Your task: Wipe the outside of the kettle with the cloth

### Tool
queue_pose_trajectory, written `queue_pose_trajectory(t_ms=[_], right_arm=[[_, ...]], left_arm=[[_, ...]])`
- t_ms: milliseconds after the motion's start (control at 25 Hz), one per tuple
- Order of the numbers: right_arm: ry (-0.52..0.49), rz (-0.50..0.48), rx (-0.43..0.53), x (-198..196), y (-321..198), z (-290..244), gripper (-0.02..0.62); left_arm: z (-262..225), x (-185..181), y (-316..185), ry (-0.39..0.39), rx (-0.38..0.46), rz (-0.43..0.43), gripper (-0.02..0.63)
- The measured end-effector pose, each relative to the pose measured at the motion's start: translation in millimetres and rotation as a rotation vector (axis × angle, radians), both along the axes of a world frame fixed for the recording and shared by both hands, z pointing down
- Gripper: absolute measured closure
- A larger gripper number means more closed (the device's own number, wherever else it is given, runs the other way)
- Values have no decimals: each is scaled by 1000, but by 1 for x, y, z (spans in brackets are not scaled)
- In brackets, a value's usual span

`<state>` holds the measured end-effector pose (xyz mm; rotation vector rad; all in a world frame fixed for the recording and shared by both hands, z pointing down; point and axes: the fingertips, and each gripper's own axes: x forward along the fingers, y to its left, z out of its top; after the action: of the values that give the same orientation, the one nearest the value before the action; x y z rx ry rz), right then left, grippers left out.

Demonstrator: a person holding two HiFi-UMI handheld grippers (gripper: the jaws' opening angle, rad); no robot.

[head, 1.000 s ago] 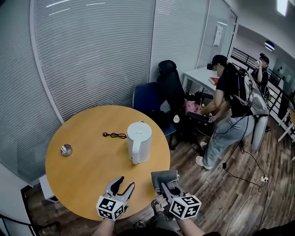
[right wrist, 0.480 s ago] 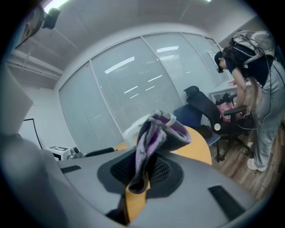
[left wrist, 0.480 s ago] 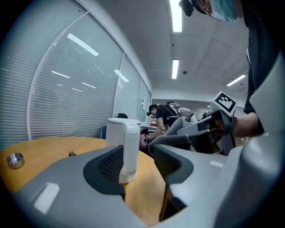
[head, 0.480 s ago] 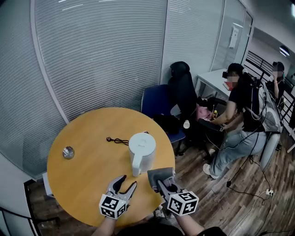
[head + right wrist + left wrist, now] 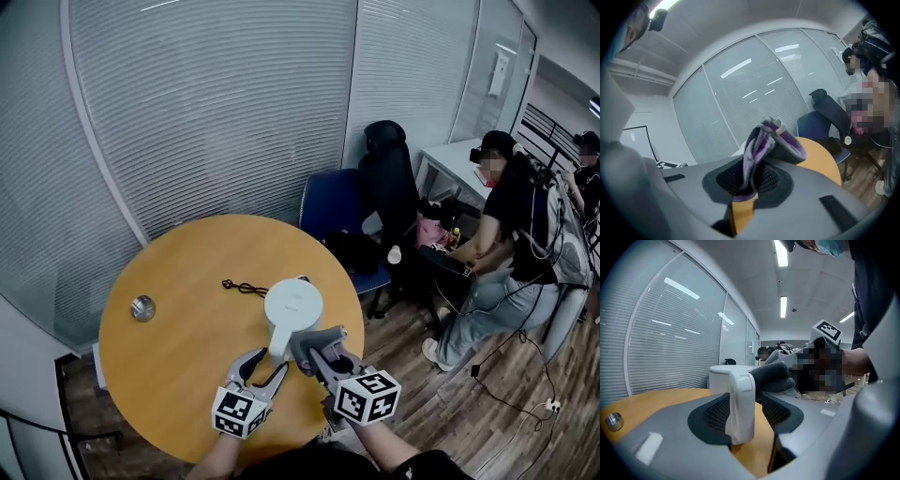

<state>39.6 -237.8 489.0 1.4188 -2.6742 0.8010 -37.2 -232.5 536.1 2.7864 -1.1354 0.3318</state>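
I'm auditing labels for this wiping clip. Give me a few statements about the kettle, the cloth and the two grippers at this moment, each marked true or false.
1. The right gripper is clamped on the cloth. True.
2. The kettle lies tipped on its side. False: it stands upright on the round table.
3. The kettle's handle stands between the left gripper's jaws. True; the jaws are apart on either side of it.
4. The black cable is on the floor. False: it lies on the table, by the kettle.
5. The left gripper holds the cloth. False: only the right one does.
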Motion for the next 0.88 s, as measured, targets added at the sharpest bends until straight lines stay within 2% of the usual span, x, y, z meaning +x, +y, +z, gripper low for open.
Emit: queue_pose_trajectory(t_ms=[200,320,520,680,880], right_arm=[[-6,-32,1,-4,-16,0,554],[-9,-55,-2,-7,-23,2,553],[-16,-85,-29,-9,-28,15,553],[1,-91,-90,-8,-28,47,554],[57,-92,-233,-11,-29,114,554]], left_arm=[[5,3,-8,-17,-6,-2,407],[8,4,-10,-26,-7,-5,441],[7,4,-10,16,-22,-11,449],[8,6,-8,23,-28,-1,451],[9,6,-8,24,-28,8,452]])
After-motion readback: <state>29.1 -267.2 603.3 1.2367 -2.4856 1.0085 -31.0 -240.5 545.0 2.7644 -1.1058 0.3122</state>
